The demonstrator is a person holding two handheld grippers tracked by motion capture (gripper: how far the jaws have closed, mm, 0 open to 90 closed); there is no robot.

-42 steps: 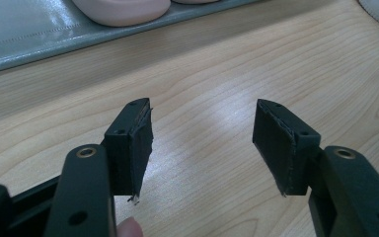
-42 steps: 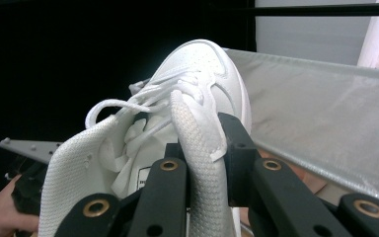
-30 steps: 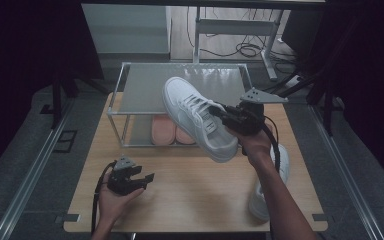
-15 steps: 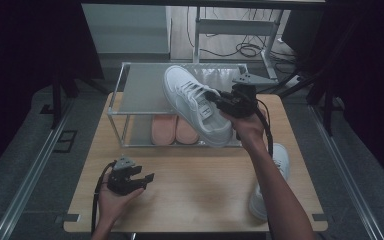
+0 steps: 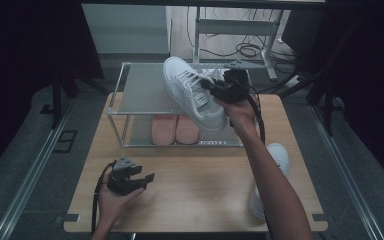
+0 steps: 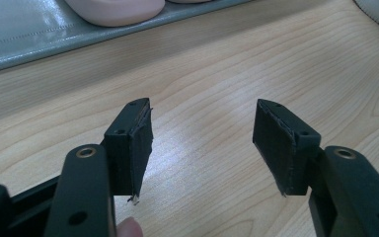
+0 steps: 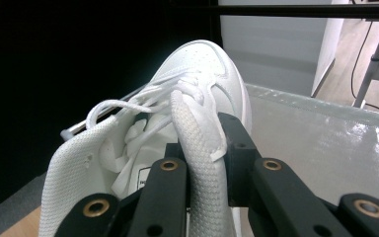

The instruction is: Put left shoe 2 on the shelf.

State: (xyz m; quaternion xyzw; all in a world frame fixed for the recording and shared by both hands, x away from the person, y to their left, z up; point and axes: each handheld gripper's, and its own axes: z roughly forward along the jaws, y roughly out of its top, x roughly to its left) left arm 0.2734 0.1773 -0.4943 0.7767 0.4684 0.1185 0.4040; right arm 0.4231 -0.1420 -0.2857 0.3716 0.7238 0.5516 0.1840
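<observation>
Right tool (image 5: pixel 219 90) clamped on white sneaker's (image 5: pixel 192 92) collar above the rack (image 5: pixel 117 90) — left tool (image 5: pixel 142 178) open, empty.

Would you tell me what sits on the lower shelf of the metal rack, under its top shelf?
A pair of pink slippers lies side by side on the lower shelf of the rack. The white sneaker held by the right gripper covers the shelf's right part.

Pink slippers (image 5: pixel 175 128) side by side on the rack's lower shelf. Second white sneaker (image 5: pixel 278 159) on the tabletop (image 5: pixel 200 182) at the right edge. Past the far edge, metal frame (image 5: pixel 237 27) and cables (image 5: pixel 247 49) on the floor.
</observation>
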